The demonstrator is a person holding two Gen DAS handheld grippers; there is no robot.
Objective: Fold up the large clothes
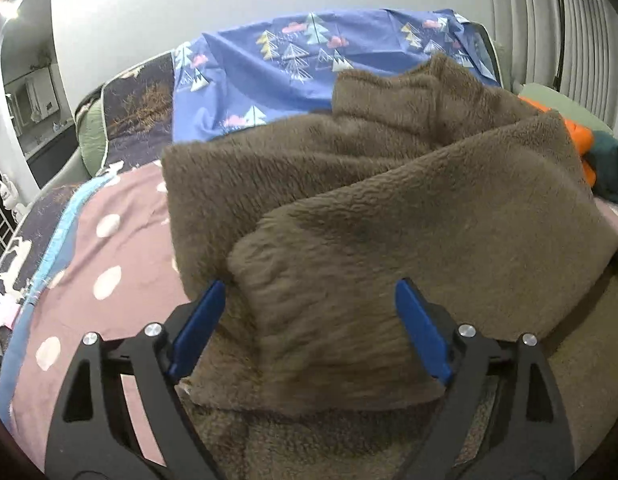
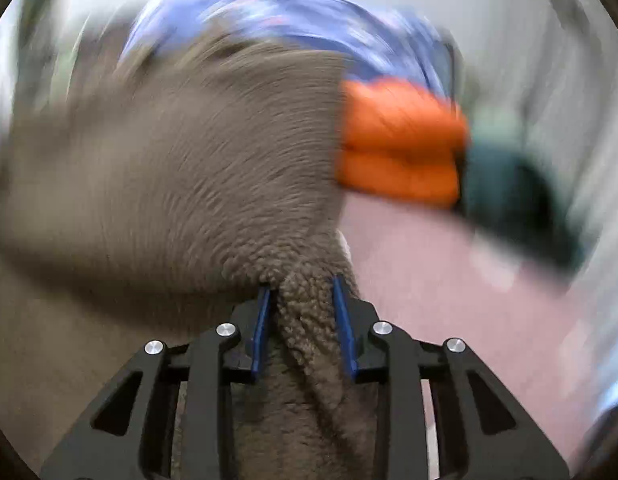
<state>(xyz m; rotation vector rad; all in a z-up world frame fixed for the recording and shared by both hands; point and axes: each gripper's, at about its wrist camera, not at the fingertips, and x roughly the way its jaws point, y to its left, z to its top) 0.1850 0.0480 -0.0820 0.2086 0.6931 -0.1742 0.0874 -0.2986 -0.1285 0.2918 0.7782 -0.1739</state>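
The left gripper [image 1: 309, 292] is seen with its blue-padded fingers [image 1: 199, 328] spread wide, a folded flap of the brown fleece garment [image 1: 389, 208] lying between them; firm contact with the pads cannot be told. The right gripper [image 2: 301, 292] is clamped on a bunched ridge of the same fleece [image 2: 169, 152], its narrow blue pads [image 2: 261, 328] pressed against both sides. The garment is spread over a pink polka-dot bedspread [image 1: 93, 264]. At 12 o'clock a blue tree-patterned sheet [image 1: 269, 64] is draped. At 2 o'clock an orange padded item [image 2: 401, 140] is seen touching a dark teal cloth [image 2: 513, 200]. No readable writing is shown; the right view is heavily blurred.
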